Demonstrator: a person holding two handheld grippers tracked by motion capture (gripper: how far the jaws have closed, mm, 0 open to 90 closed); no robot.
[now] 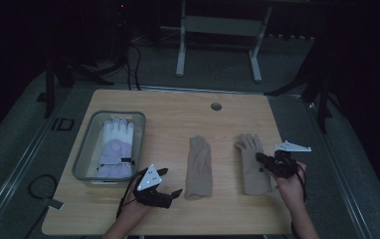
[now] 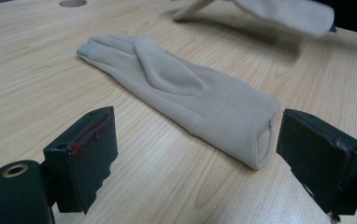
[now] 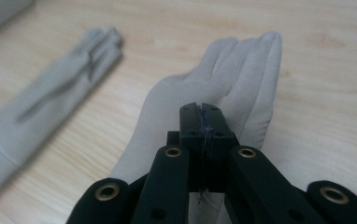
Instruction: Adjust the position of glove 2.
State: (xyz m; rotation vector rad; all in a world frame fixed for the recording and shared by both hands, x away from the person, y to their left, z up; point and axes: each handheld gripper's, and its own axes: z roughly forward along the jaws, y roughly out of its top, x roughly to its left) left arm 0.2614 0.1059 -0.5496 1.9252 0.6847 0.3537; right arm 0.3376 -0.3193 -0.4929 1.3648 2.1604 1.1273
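Two beige gloves lie on the wooden table (image 1: pixel 173 119). The middle glove (image 1: pixel 199 167) lies flat, fingers pointing away from me. My left gripper (image 1: pixel 172 181) rests just left of its cuff, open; in the left gripper view the cuff (image 2: pixel 242 130) lies between and beyond the wide jaws of that gripper (image 2: pixel 195 154), untouched. My right gripper (image 1: pixel 260 158) is shut on the right glove (image 1: pixel 251 164) at its edge. The right gripper view has the jaws (image 3: pixel 201 109) pressed together over that glove (image 3: pixel 223 79). Part of this glove (image 2: pixel 284 11) hangs above the table, casting a shadow.
A clear plastic bin (image 1: pixel 86 149) at the left holds a thick white and lilac ski glove (image 1: pixel 116 147). A round cable hole (image 1: pixel 216 106) sits near the table's far edge. Dark floor, stands and cables surround the table.
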